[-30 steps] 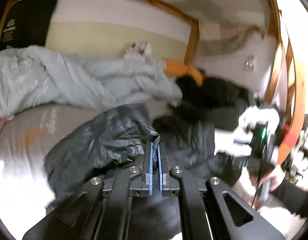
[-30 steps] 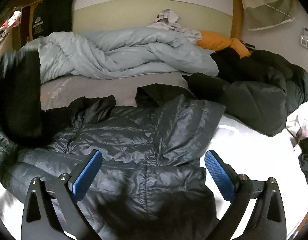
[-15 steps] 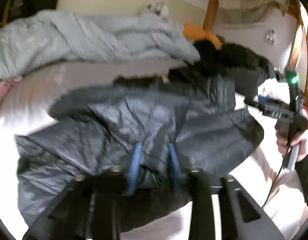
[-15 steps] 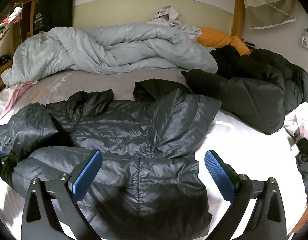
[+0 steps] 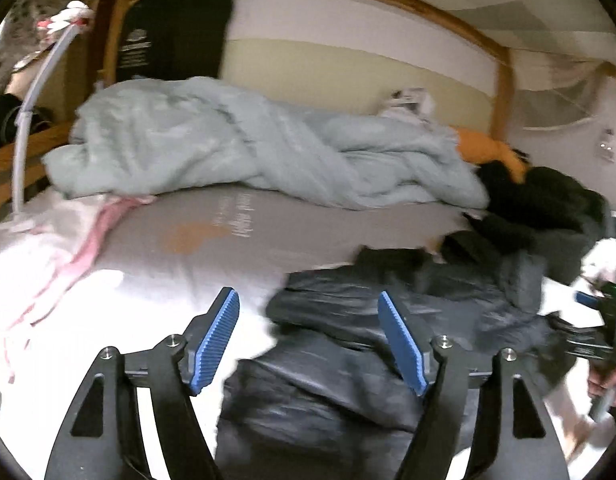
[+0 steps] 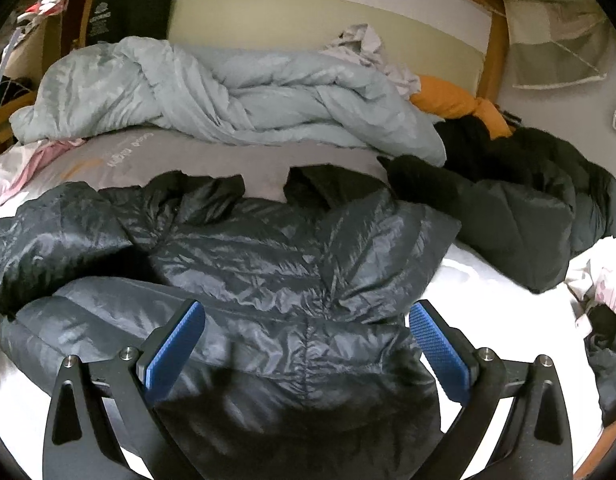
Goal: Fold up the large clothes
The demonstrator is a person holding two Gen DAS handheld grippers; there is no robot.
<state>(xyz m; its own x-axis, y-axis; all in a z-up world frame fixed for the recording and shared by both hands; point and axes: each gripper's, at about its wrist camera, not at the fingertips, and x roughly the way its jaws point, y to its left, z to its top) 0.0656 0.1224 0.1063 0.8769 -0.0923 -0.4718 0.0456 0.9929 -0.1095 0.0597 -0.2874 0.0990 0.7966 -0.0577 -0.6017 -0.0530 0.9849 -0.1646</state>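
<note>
Both claws hang spread wide with nothing between their blue pads: the left claw (image 5: 308, 344) hovers over the near left edge of the dark puffer jacket (image 6: 268, 272), and the right claw (image 6: 308, 352) sits above the jacket's lower middle, straight over its centre seam. Ahead of the right claw the jacket lies fairly flat on the bed (image 6: 487, 292), collar pointing away and one sleeve folded in across the chest from the left, which looks like a first fold already made. With both claws free and held low over the cloth, the person seems to be choosing the next place to pinch, probably the other sleeve or the hem. Beyond the jacket a pale blue quilt (image 6: 228, 92) is bunched against the headboard, and to the right of the right claw a black coat (image 6: 527, 216) lies in a heap, likely waiting its turn.
</note>
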